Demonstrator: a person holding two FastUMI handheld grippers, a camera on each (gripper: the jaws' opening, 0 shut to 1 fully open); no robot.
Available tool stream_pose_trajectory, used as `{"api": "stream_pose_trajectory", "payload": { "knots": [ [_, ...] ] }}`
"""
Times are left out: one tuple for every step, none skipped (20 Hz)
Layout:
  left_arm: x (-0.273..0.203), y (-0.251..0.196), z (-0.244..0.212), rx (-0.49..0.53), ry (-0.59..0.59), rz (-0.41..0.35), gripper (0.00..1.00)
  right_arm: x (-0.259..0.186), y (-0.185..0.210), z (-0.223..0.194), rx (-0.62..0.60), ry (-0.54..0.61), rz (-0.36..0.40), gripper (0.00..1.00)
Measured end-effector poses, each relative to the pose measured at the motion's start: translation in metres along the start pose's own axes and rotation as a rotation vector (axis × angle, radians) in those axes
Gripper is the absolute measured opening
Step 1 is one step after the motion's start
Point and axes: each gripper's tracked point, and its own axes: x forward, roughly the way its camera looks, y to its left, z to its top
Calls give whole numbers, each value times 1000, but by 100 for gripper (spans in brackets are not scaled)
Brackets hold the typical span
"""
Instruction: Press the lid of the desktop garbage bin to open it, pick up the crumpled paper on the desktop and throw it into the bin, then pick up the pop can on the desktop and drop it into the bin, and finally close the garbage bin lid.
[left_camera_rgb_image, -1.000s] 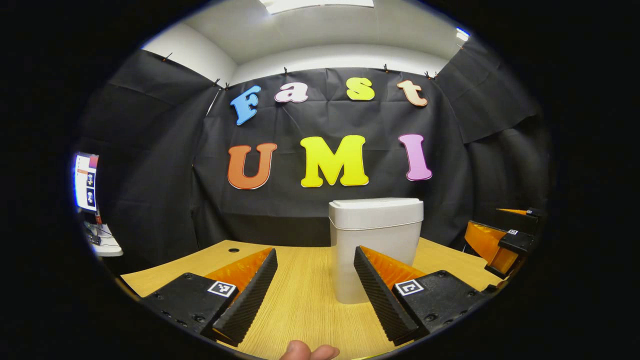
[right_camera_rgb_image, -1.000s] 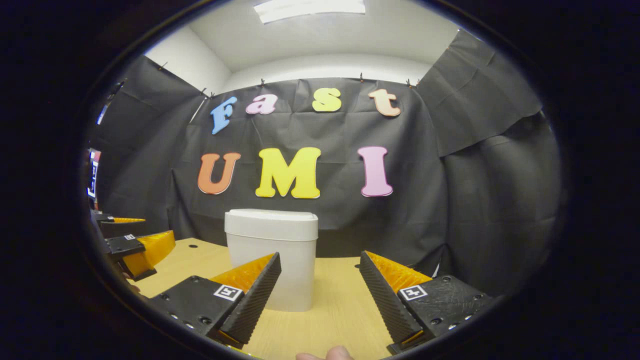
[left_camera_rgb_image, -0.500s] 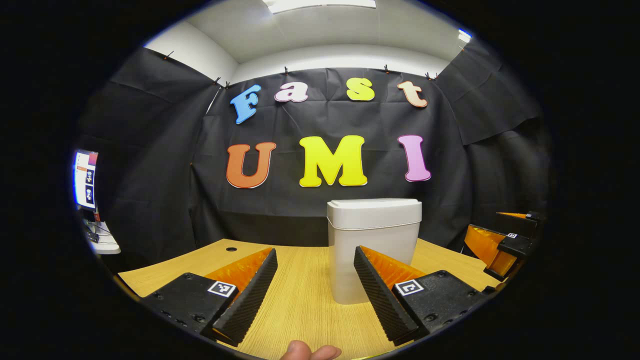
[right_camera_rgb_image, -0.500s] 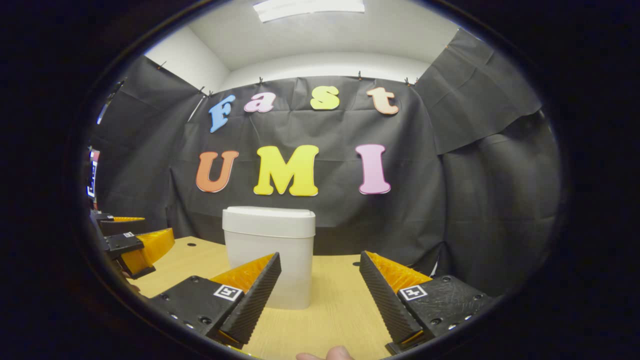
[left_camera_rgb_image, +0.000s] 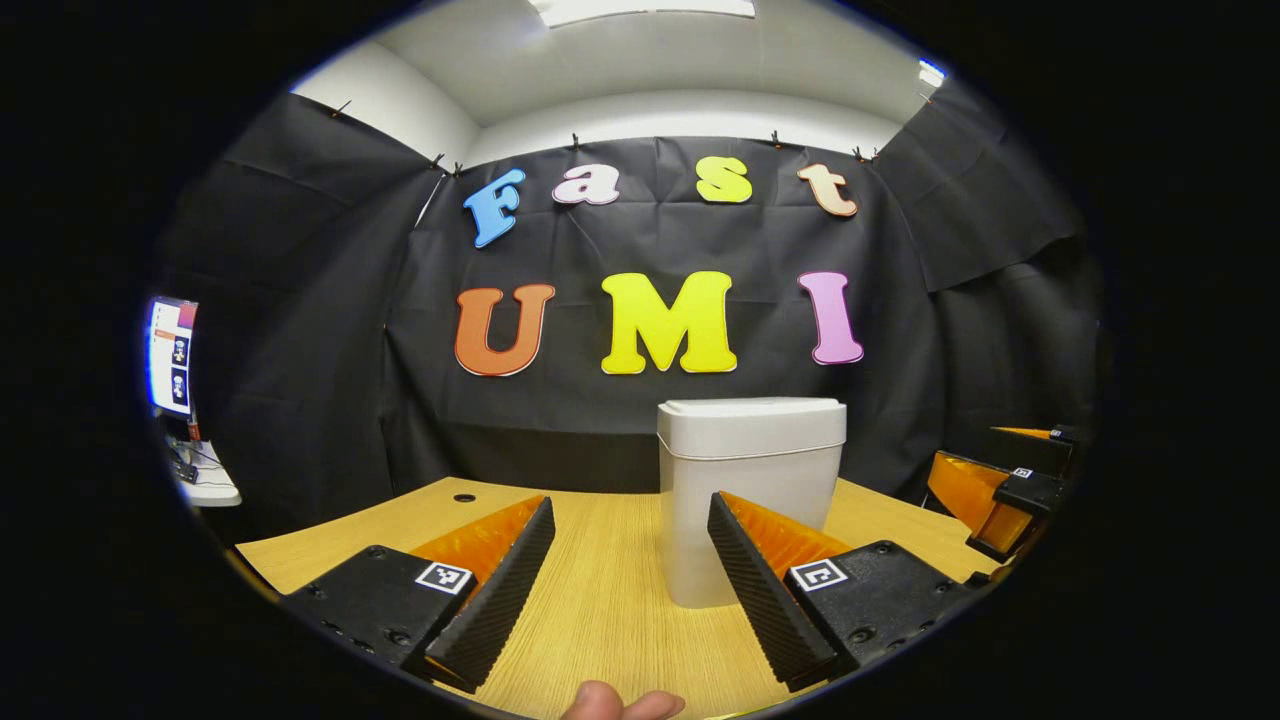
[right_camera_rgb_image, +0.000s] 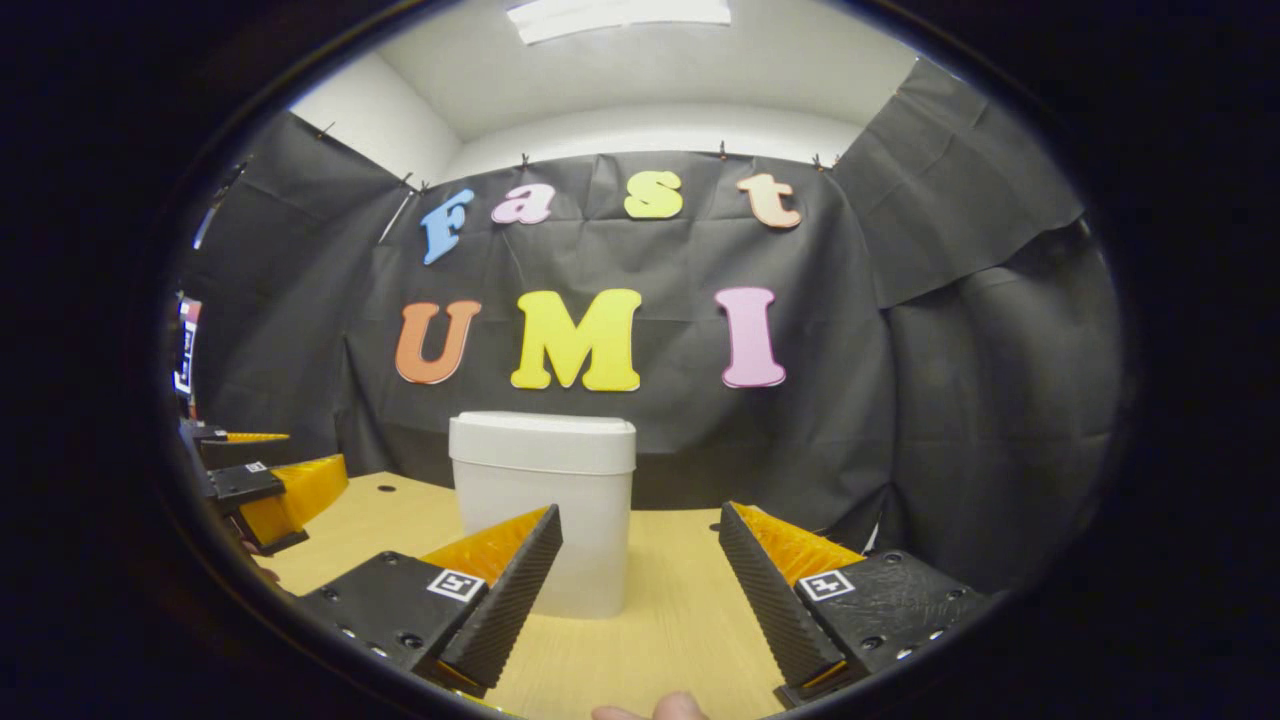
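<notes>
Left hand-held gripper and right hand-held gripper gape empty, their fingers partly hiding the lidded bin on the bare wooden surface, black-draped booth behind.

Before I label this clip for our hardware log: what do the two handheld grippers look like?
Left gripper and right gripper look alike: two wedge-shaped fingers with ribbed inner faces on bolted blocks, each carrying a small square black-and-white marker.

No readable text; square coded markers sit on each gripper's jaws.
</notes>
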Motion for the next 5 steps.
{"api": "stream_pose_trajectory", "payload": {
  "knots": [
    [-1,0,0,3,-2,-1,99,1,0,1,6,-7,0,98],
    [0,1,0,9,0,1,99,1,0,1,10,-7,-1,98],
    [0,1,0,13,2,2,99,1,1,-3,11,-2,2,98],
    [-1,2,1,15,-2,4,99,1,3,-4,10,1,7,98],
    [-1,3,1,16,-4,7,99,1,4,-3,8,3,10,98]
  ]
}}
